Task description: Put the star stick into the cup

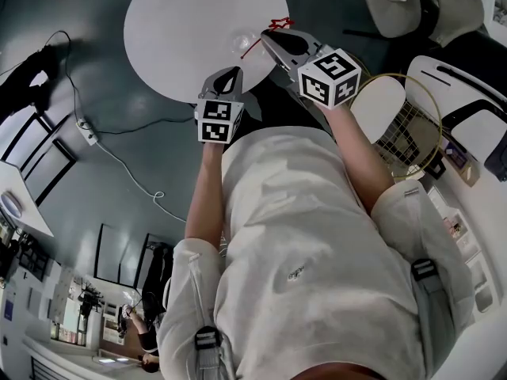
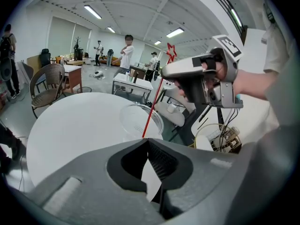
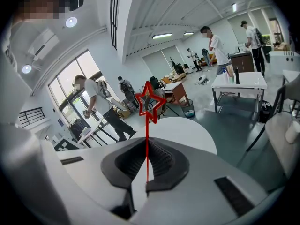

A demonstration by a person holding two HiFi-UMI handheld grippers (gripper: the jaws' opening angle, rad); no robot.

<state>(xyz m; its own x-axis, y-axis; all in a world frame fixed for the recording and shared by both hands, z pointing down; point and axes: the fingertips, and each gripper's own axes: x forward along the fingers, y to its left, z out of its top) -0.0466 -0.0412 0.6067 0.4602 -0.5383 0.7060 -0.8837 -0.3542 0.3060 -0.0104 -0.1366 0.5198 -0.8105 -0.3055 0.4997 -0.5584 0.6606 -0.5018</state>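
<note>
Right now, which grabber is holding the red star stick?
The right gripper: its jaws are shut on the star stick, with the star poking out beyond them. The left gripper has its jaws shut on nothing.

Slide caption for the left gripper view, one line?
Right gripper holds the red star stick with its lower end at the clear cup on the white table.

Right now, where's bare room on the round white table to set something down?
Bare: the round white table, all of it left of the clear plastic cup in the left gripper view, out to the rim. Crowded: around the cup, where the right gripper holds the red star stick slanting to it; the shut left gripper is at the near edge.
</note>
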